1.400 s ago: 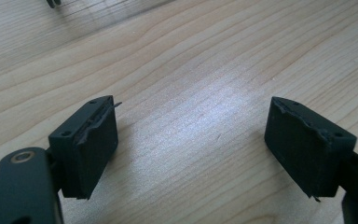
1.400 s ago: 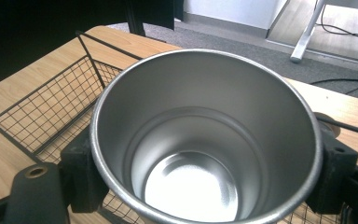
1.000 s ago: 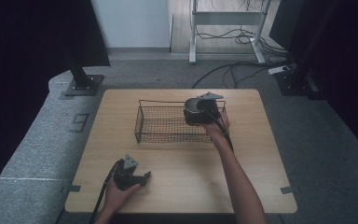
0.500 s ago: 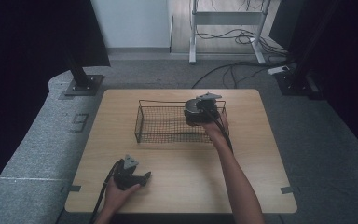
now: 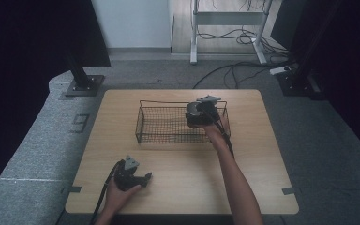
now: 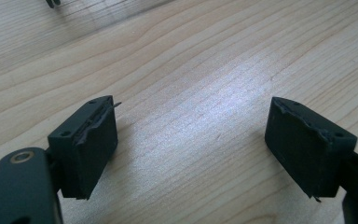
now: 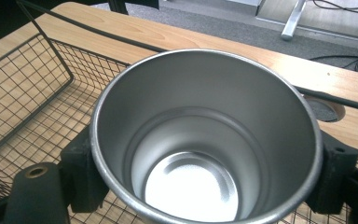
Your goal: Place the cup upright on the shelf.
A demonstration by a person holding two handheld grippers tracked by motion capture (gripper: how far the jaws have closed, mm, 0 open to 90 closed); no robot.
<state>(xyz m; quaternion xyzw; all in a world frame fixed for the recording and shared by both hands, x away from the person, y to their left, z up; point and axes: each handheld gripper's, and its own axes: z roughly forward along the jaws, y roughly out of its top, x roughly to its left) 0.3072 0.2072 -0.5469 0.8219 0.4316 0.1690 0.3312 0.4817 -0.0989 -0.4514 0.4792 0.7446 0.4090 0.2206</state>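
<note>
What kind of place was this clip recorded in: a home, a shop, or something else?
Probably a lab or recording studio, not a home. A bare light wooden table stands on grey carpet, flanked by black curtains and black floor stands, with loose cables behind. The props are few: a black wire basket and a steel cup.

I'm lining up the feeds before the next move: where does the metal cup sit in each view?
High view: the metal cup is right of centre, held by the right gripper over the wire basket.
Left gripper view: bare wooden table between open jaws.
Right gripper view: cup centred, mouth toward camera, a jaw either side.
Shared landmark: the wooden table.
</note>
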